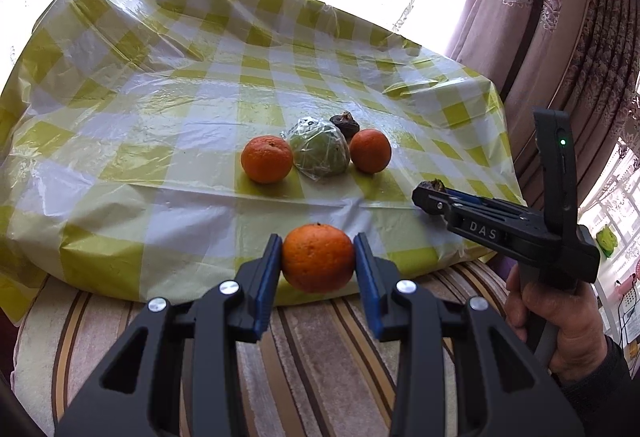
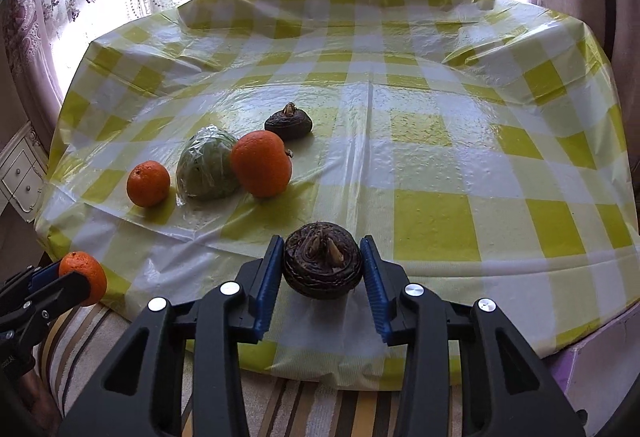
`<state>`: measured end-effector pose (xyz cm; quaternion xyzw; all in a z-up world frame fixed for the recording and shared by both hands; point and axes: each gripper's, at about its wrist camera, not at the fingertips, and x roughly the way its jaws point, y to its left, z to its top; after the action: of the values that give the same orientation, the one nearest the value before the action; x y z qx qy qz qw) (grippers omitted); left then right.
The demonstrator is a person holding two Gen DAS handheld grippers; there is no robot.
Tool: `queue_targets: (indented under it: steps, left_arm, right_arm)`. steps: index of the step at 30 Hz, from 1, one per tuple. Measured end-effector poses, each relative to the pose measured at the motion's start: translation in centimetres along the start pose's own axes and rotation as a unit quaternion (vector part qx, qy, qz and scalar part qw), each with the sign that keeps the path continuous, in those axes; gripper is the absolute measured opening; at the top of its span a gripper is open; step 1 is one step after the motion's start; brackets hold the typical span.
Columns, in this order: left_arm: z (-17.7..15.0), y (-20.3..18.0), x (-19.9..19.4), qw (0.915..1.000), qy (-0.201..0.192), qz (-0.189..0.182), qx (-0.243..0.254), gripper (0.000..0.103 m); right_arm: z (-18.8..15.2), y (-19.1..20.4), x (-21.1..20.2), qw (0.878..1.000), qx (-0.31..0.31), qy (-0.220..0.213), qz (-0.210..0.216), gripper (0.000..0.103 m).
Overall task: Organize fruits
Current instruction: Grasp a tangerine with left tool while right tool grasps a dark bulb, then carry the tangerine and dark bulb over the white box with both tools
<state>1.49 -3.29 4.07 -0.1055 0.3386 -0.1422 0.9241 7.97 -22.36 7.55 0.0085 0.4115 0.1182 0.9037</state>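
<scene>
- The left gripper (image 1: 318, 257), black with blue ribbed pads (image 1: 266, 269), has its jaws clamped on a round orange mandarin with a dimpled skin (image 1: 318, 257); each pad presses 1 side of the fruit.
- That mandarin hangs between the jaws above the near edge of the yellow-and-white checked plastic tablecloth (image 1: 160, 125), with a striped beige and brown cushion (image 1: 312, 353) below the jaws.
- The right gripper (image 2: 323, 261), same black build, has its jaws clamped on a dark brown, flattened round water chestnut with a pale sprout on top (image 2: 323, 261).
- The held chestnut sits between the blue pads (image 2: 267, 277) over the near part of the tablecloth; whether it touches the cloth cannot be told.
- Ahead of the left jaws, well apart from them, 3 fruits stand in a row on the cloth: a round orange mandarin at the left (image 1: 267, 159), a green round fruit wrapped in clear plastic film (image 1: 320, 155) in the middle, and a second orange mandarin at the right (image 1: 370, 150). The wrapped fruit touches both neighbours.
- Behind the wrapped fruit, farther from the jaws, lies a second dark brown water chestnut (image 1: 346, 126), partly hidden.
- From the right jaws, the same row lies ahead and to the left, with the loose chestnut just beyond the nearer mandarin.
- In the left wrist view the right gripper reaches in from the right, held by a bare hand (image 1: 560, 321).
</scene>
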Motion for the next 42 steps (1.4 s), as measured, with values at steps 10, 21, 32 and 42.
queue_targets:
  steps: [10,21,32,42]
  left_arm:
    - [-0.1,-1.3,-0.9,0.9995,-0.010,0.017,0.026,0.037]
    - [-0.3,-3.0,-1.5,0.9980,-0.010,0.032,0.054,0.037]
    - [-0.6,-5.8,-1.2,0.9966,0.002,0.018,0.080,0.037]
    - [-0.7,-9.8,0.0,0.9926,0.017,-0.007,0.120,0.037]
  right_arm:
    - [-2.5,-1.0,-3.7,1.000,0.013,-0.003,0.003,0.039]
    - [-4.8,-2.4,-6.8,1.000,0.030,-0.004,0.005,0.039]
    - [-6.5,-5.0,-9.8,0.998,0.057,-0.021,0.001,0.039]
    - [-8.8,-9.2,-12.5,0.994,0.103,-0.033,-0.016,0.039]
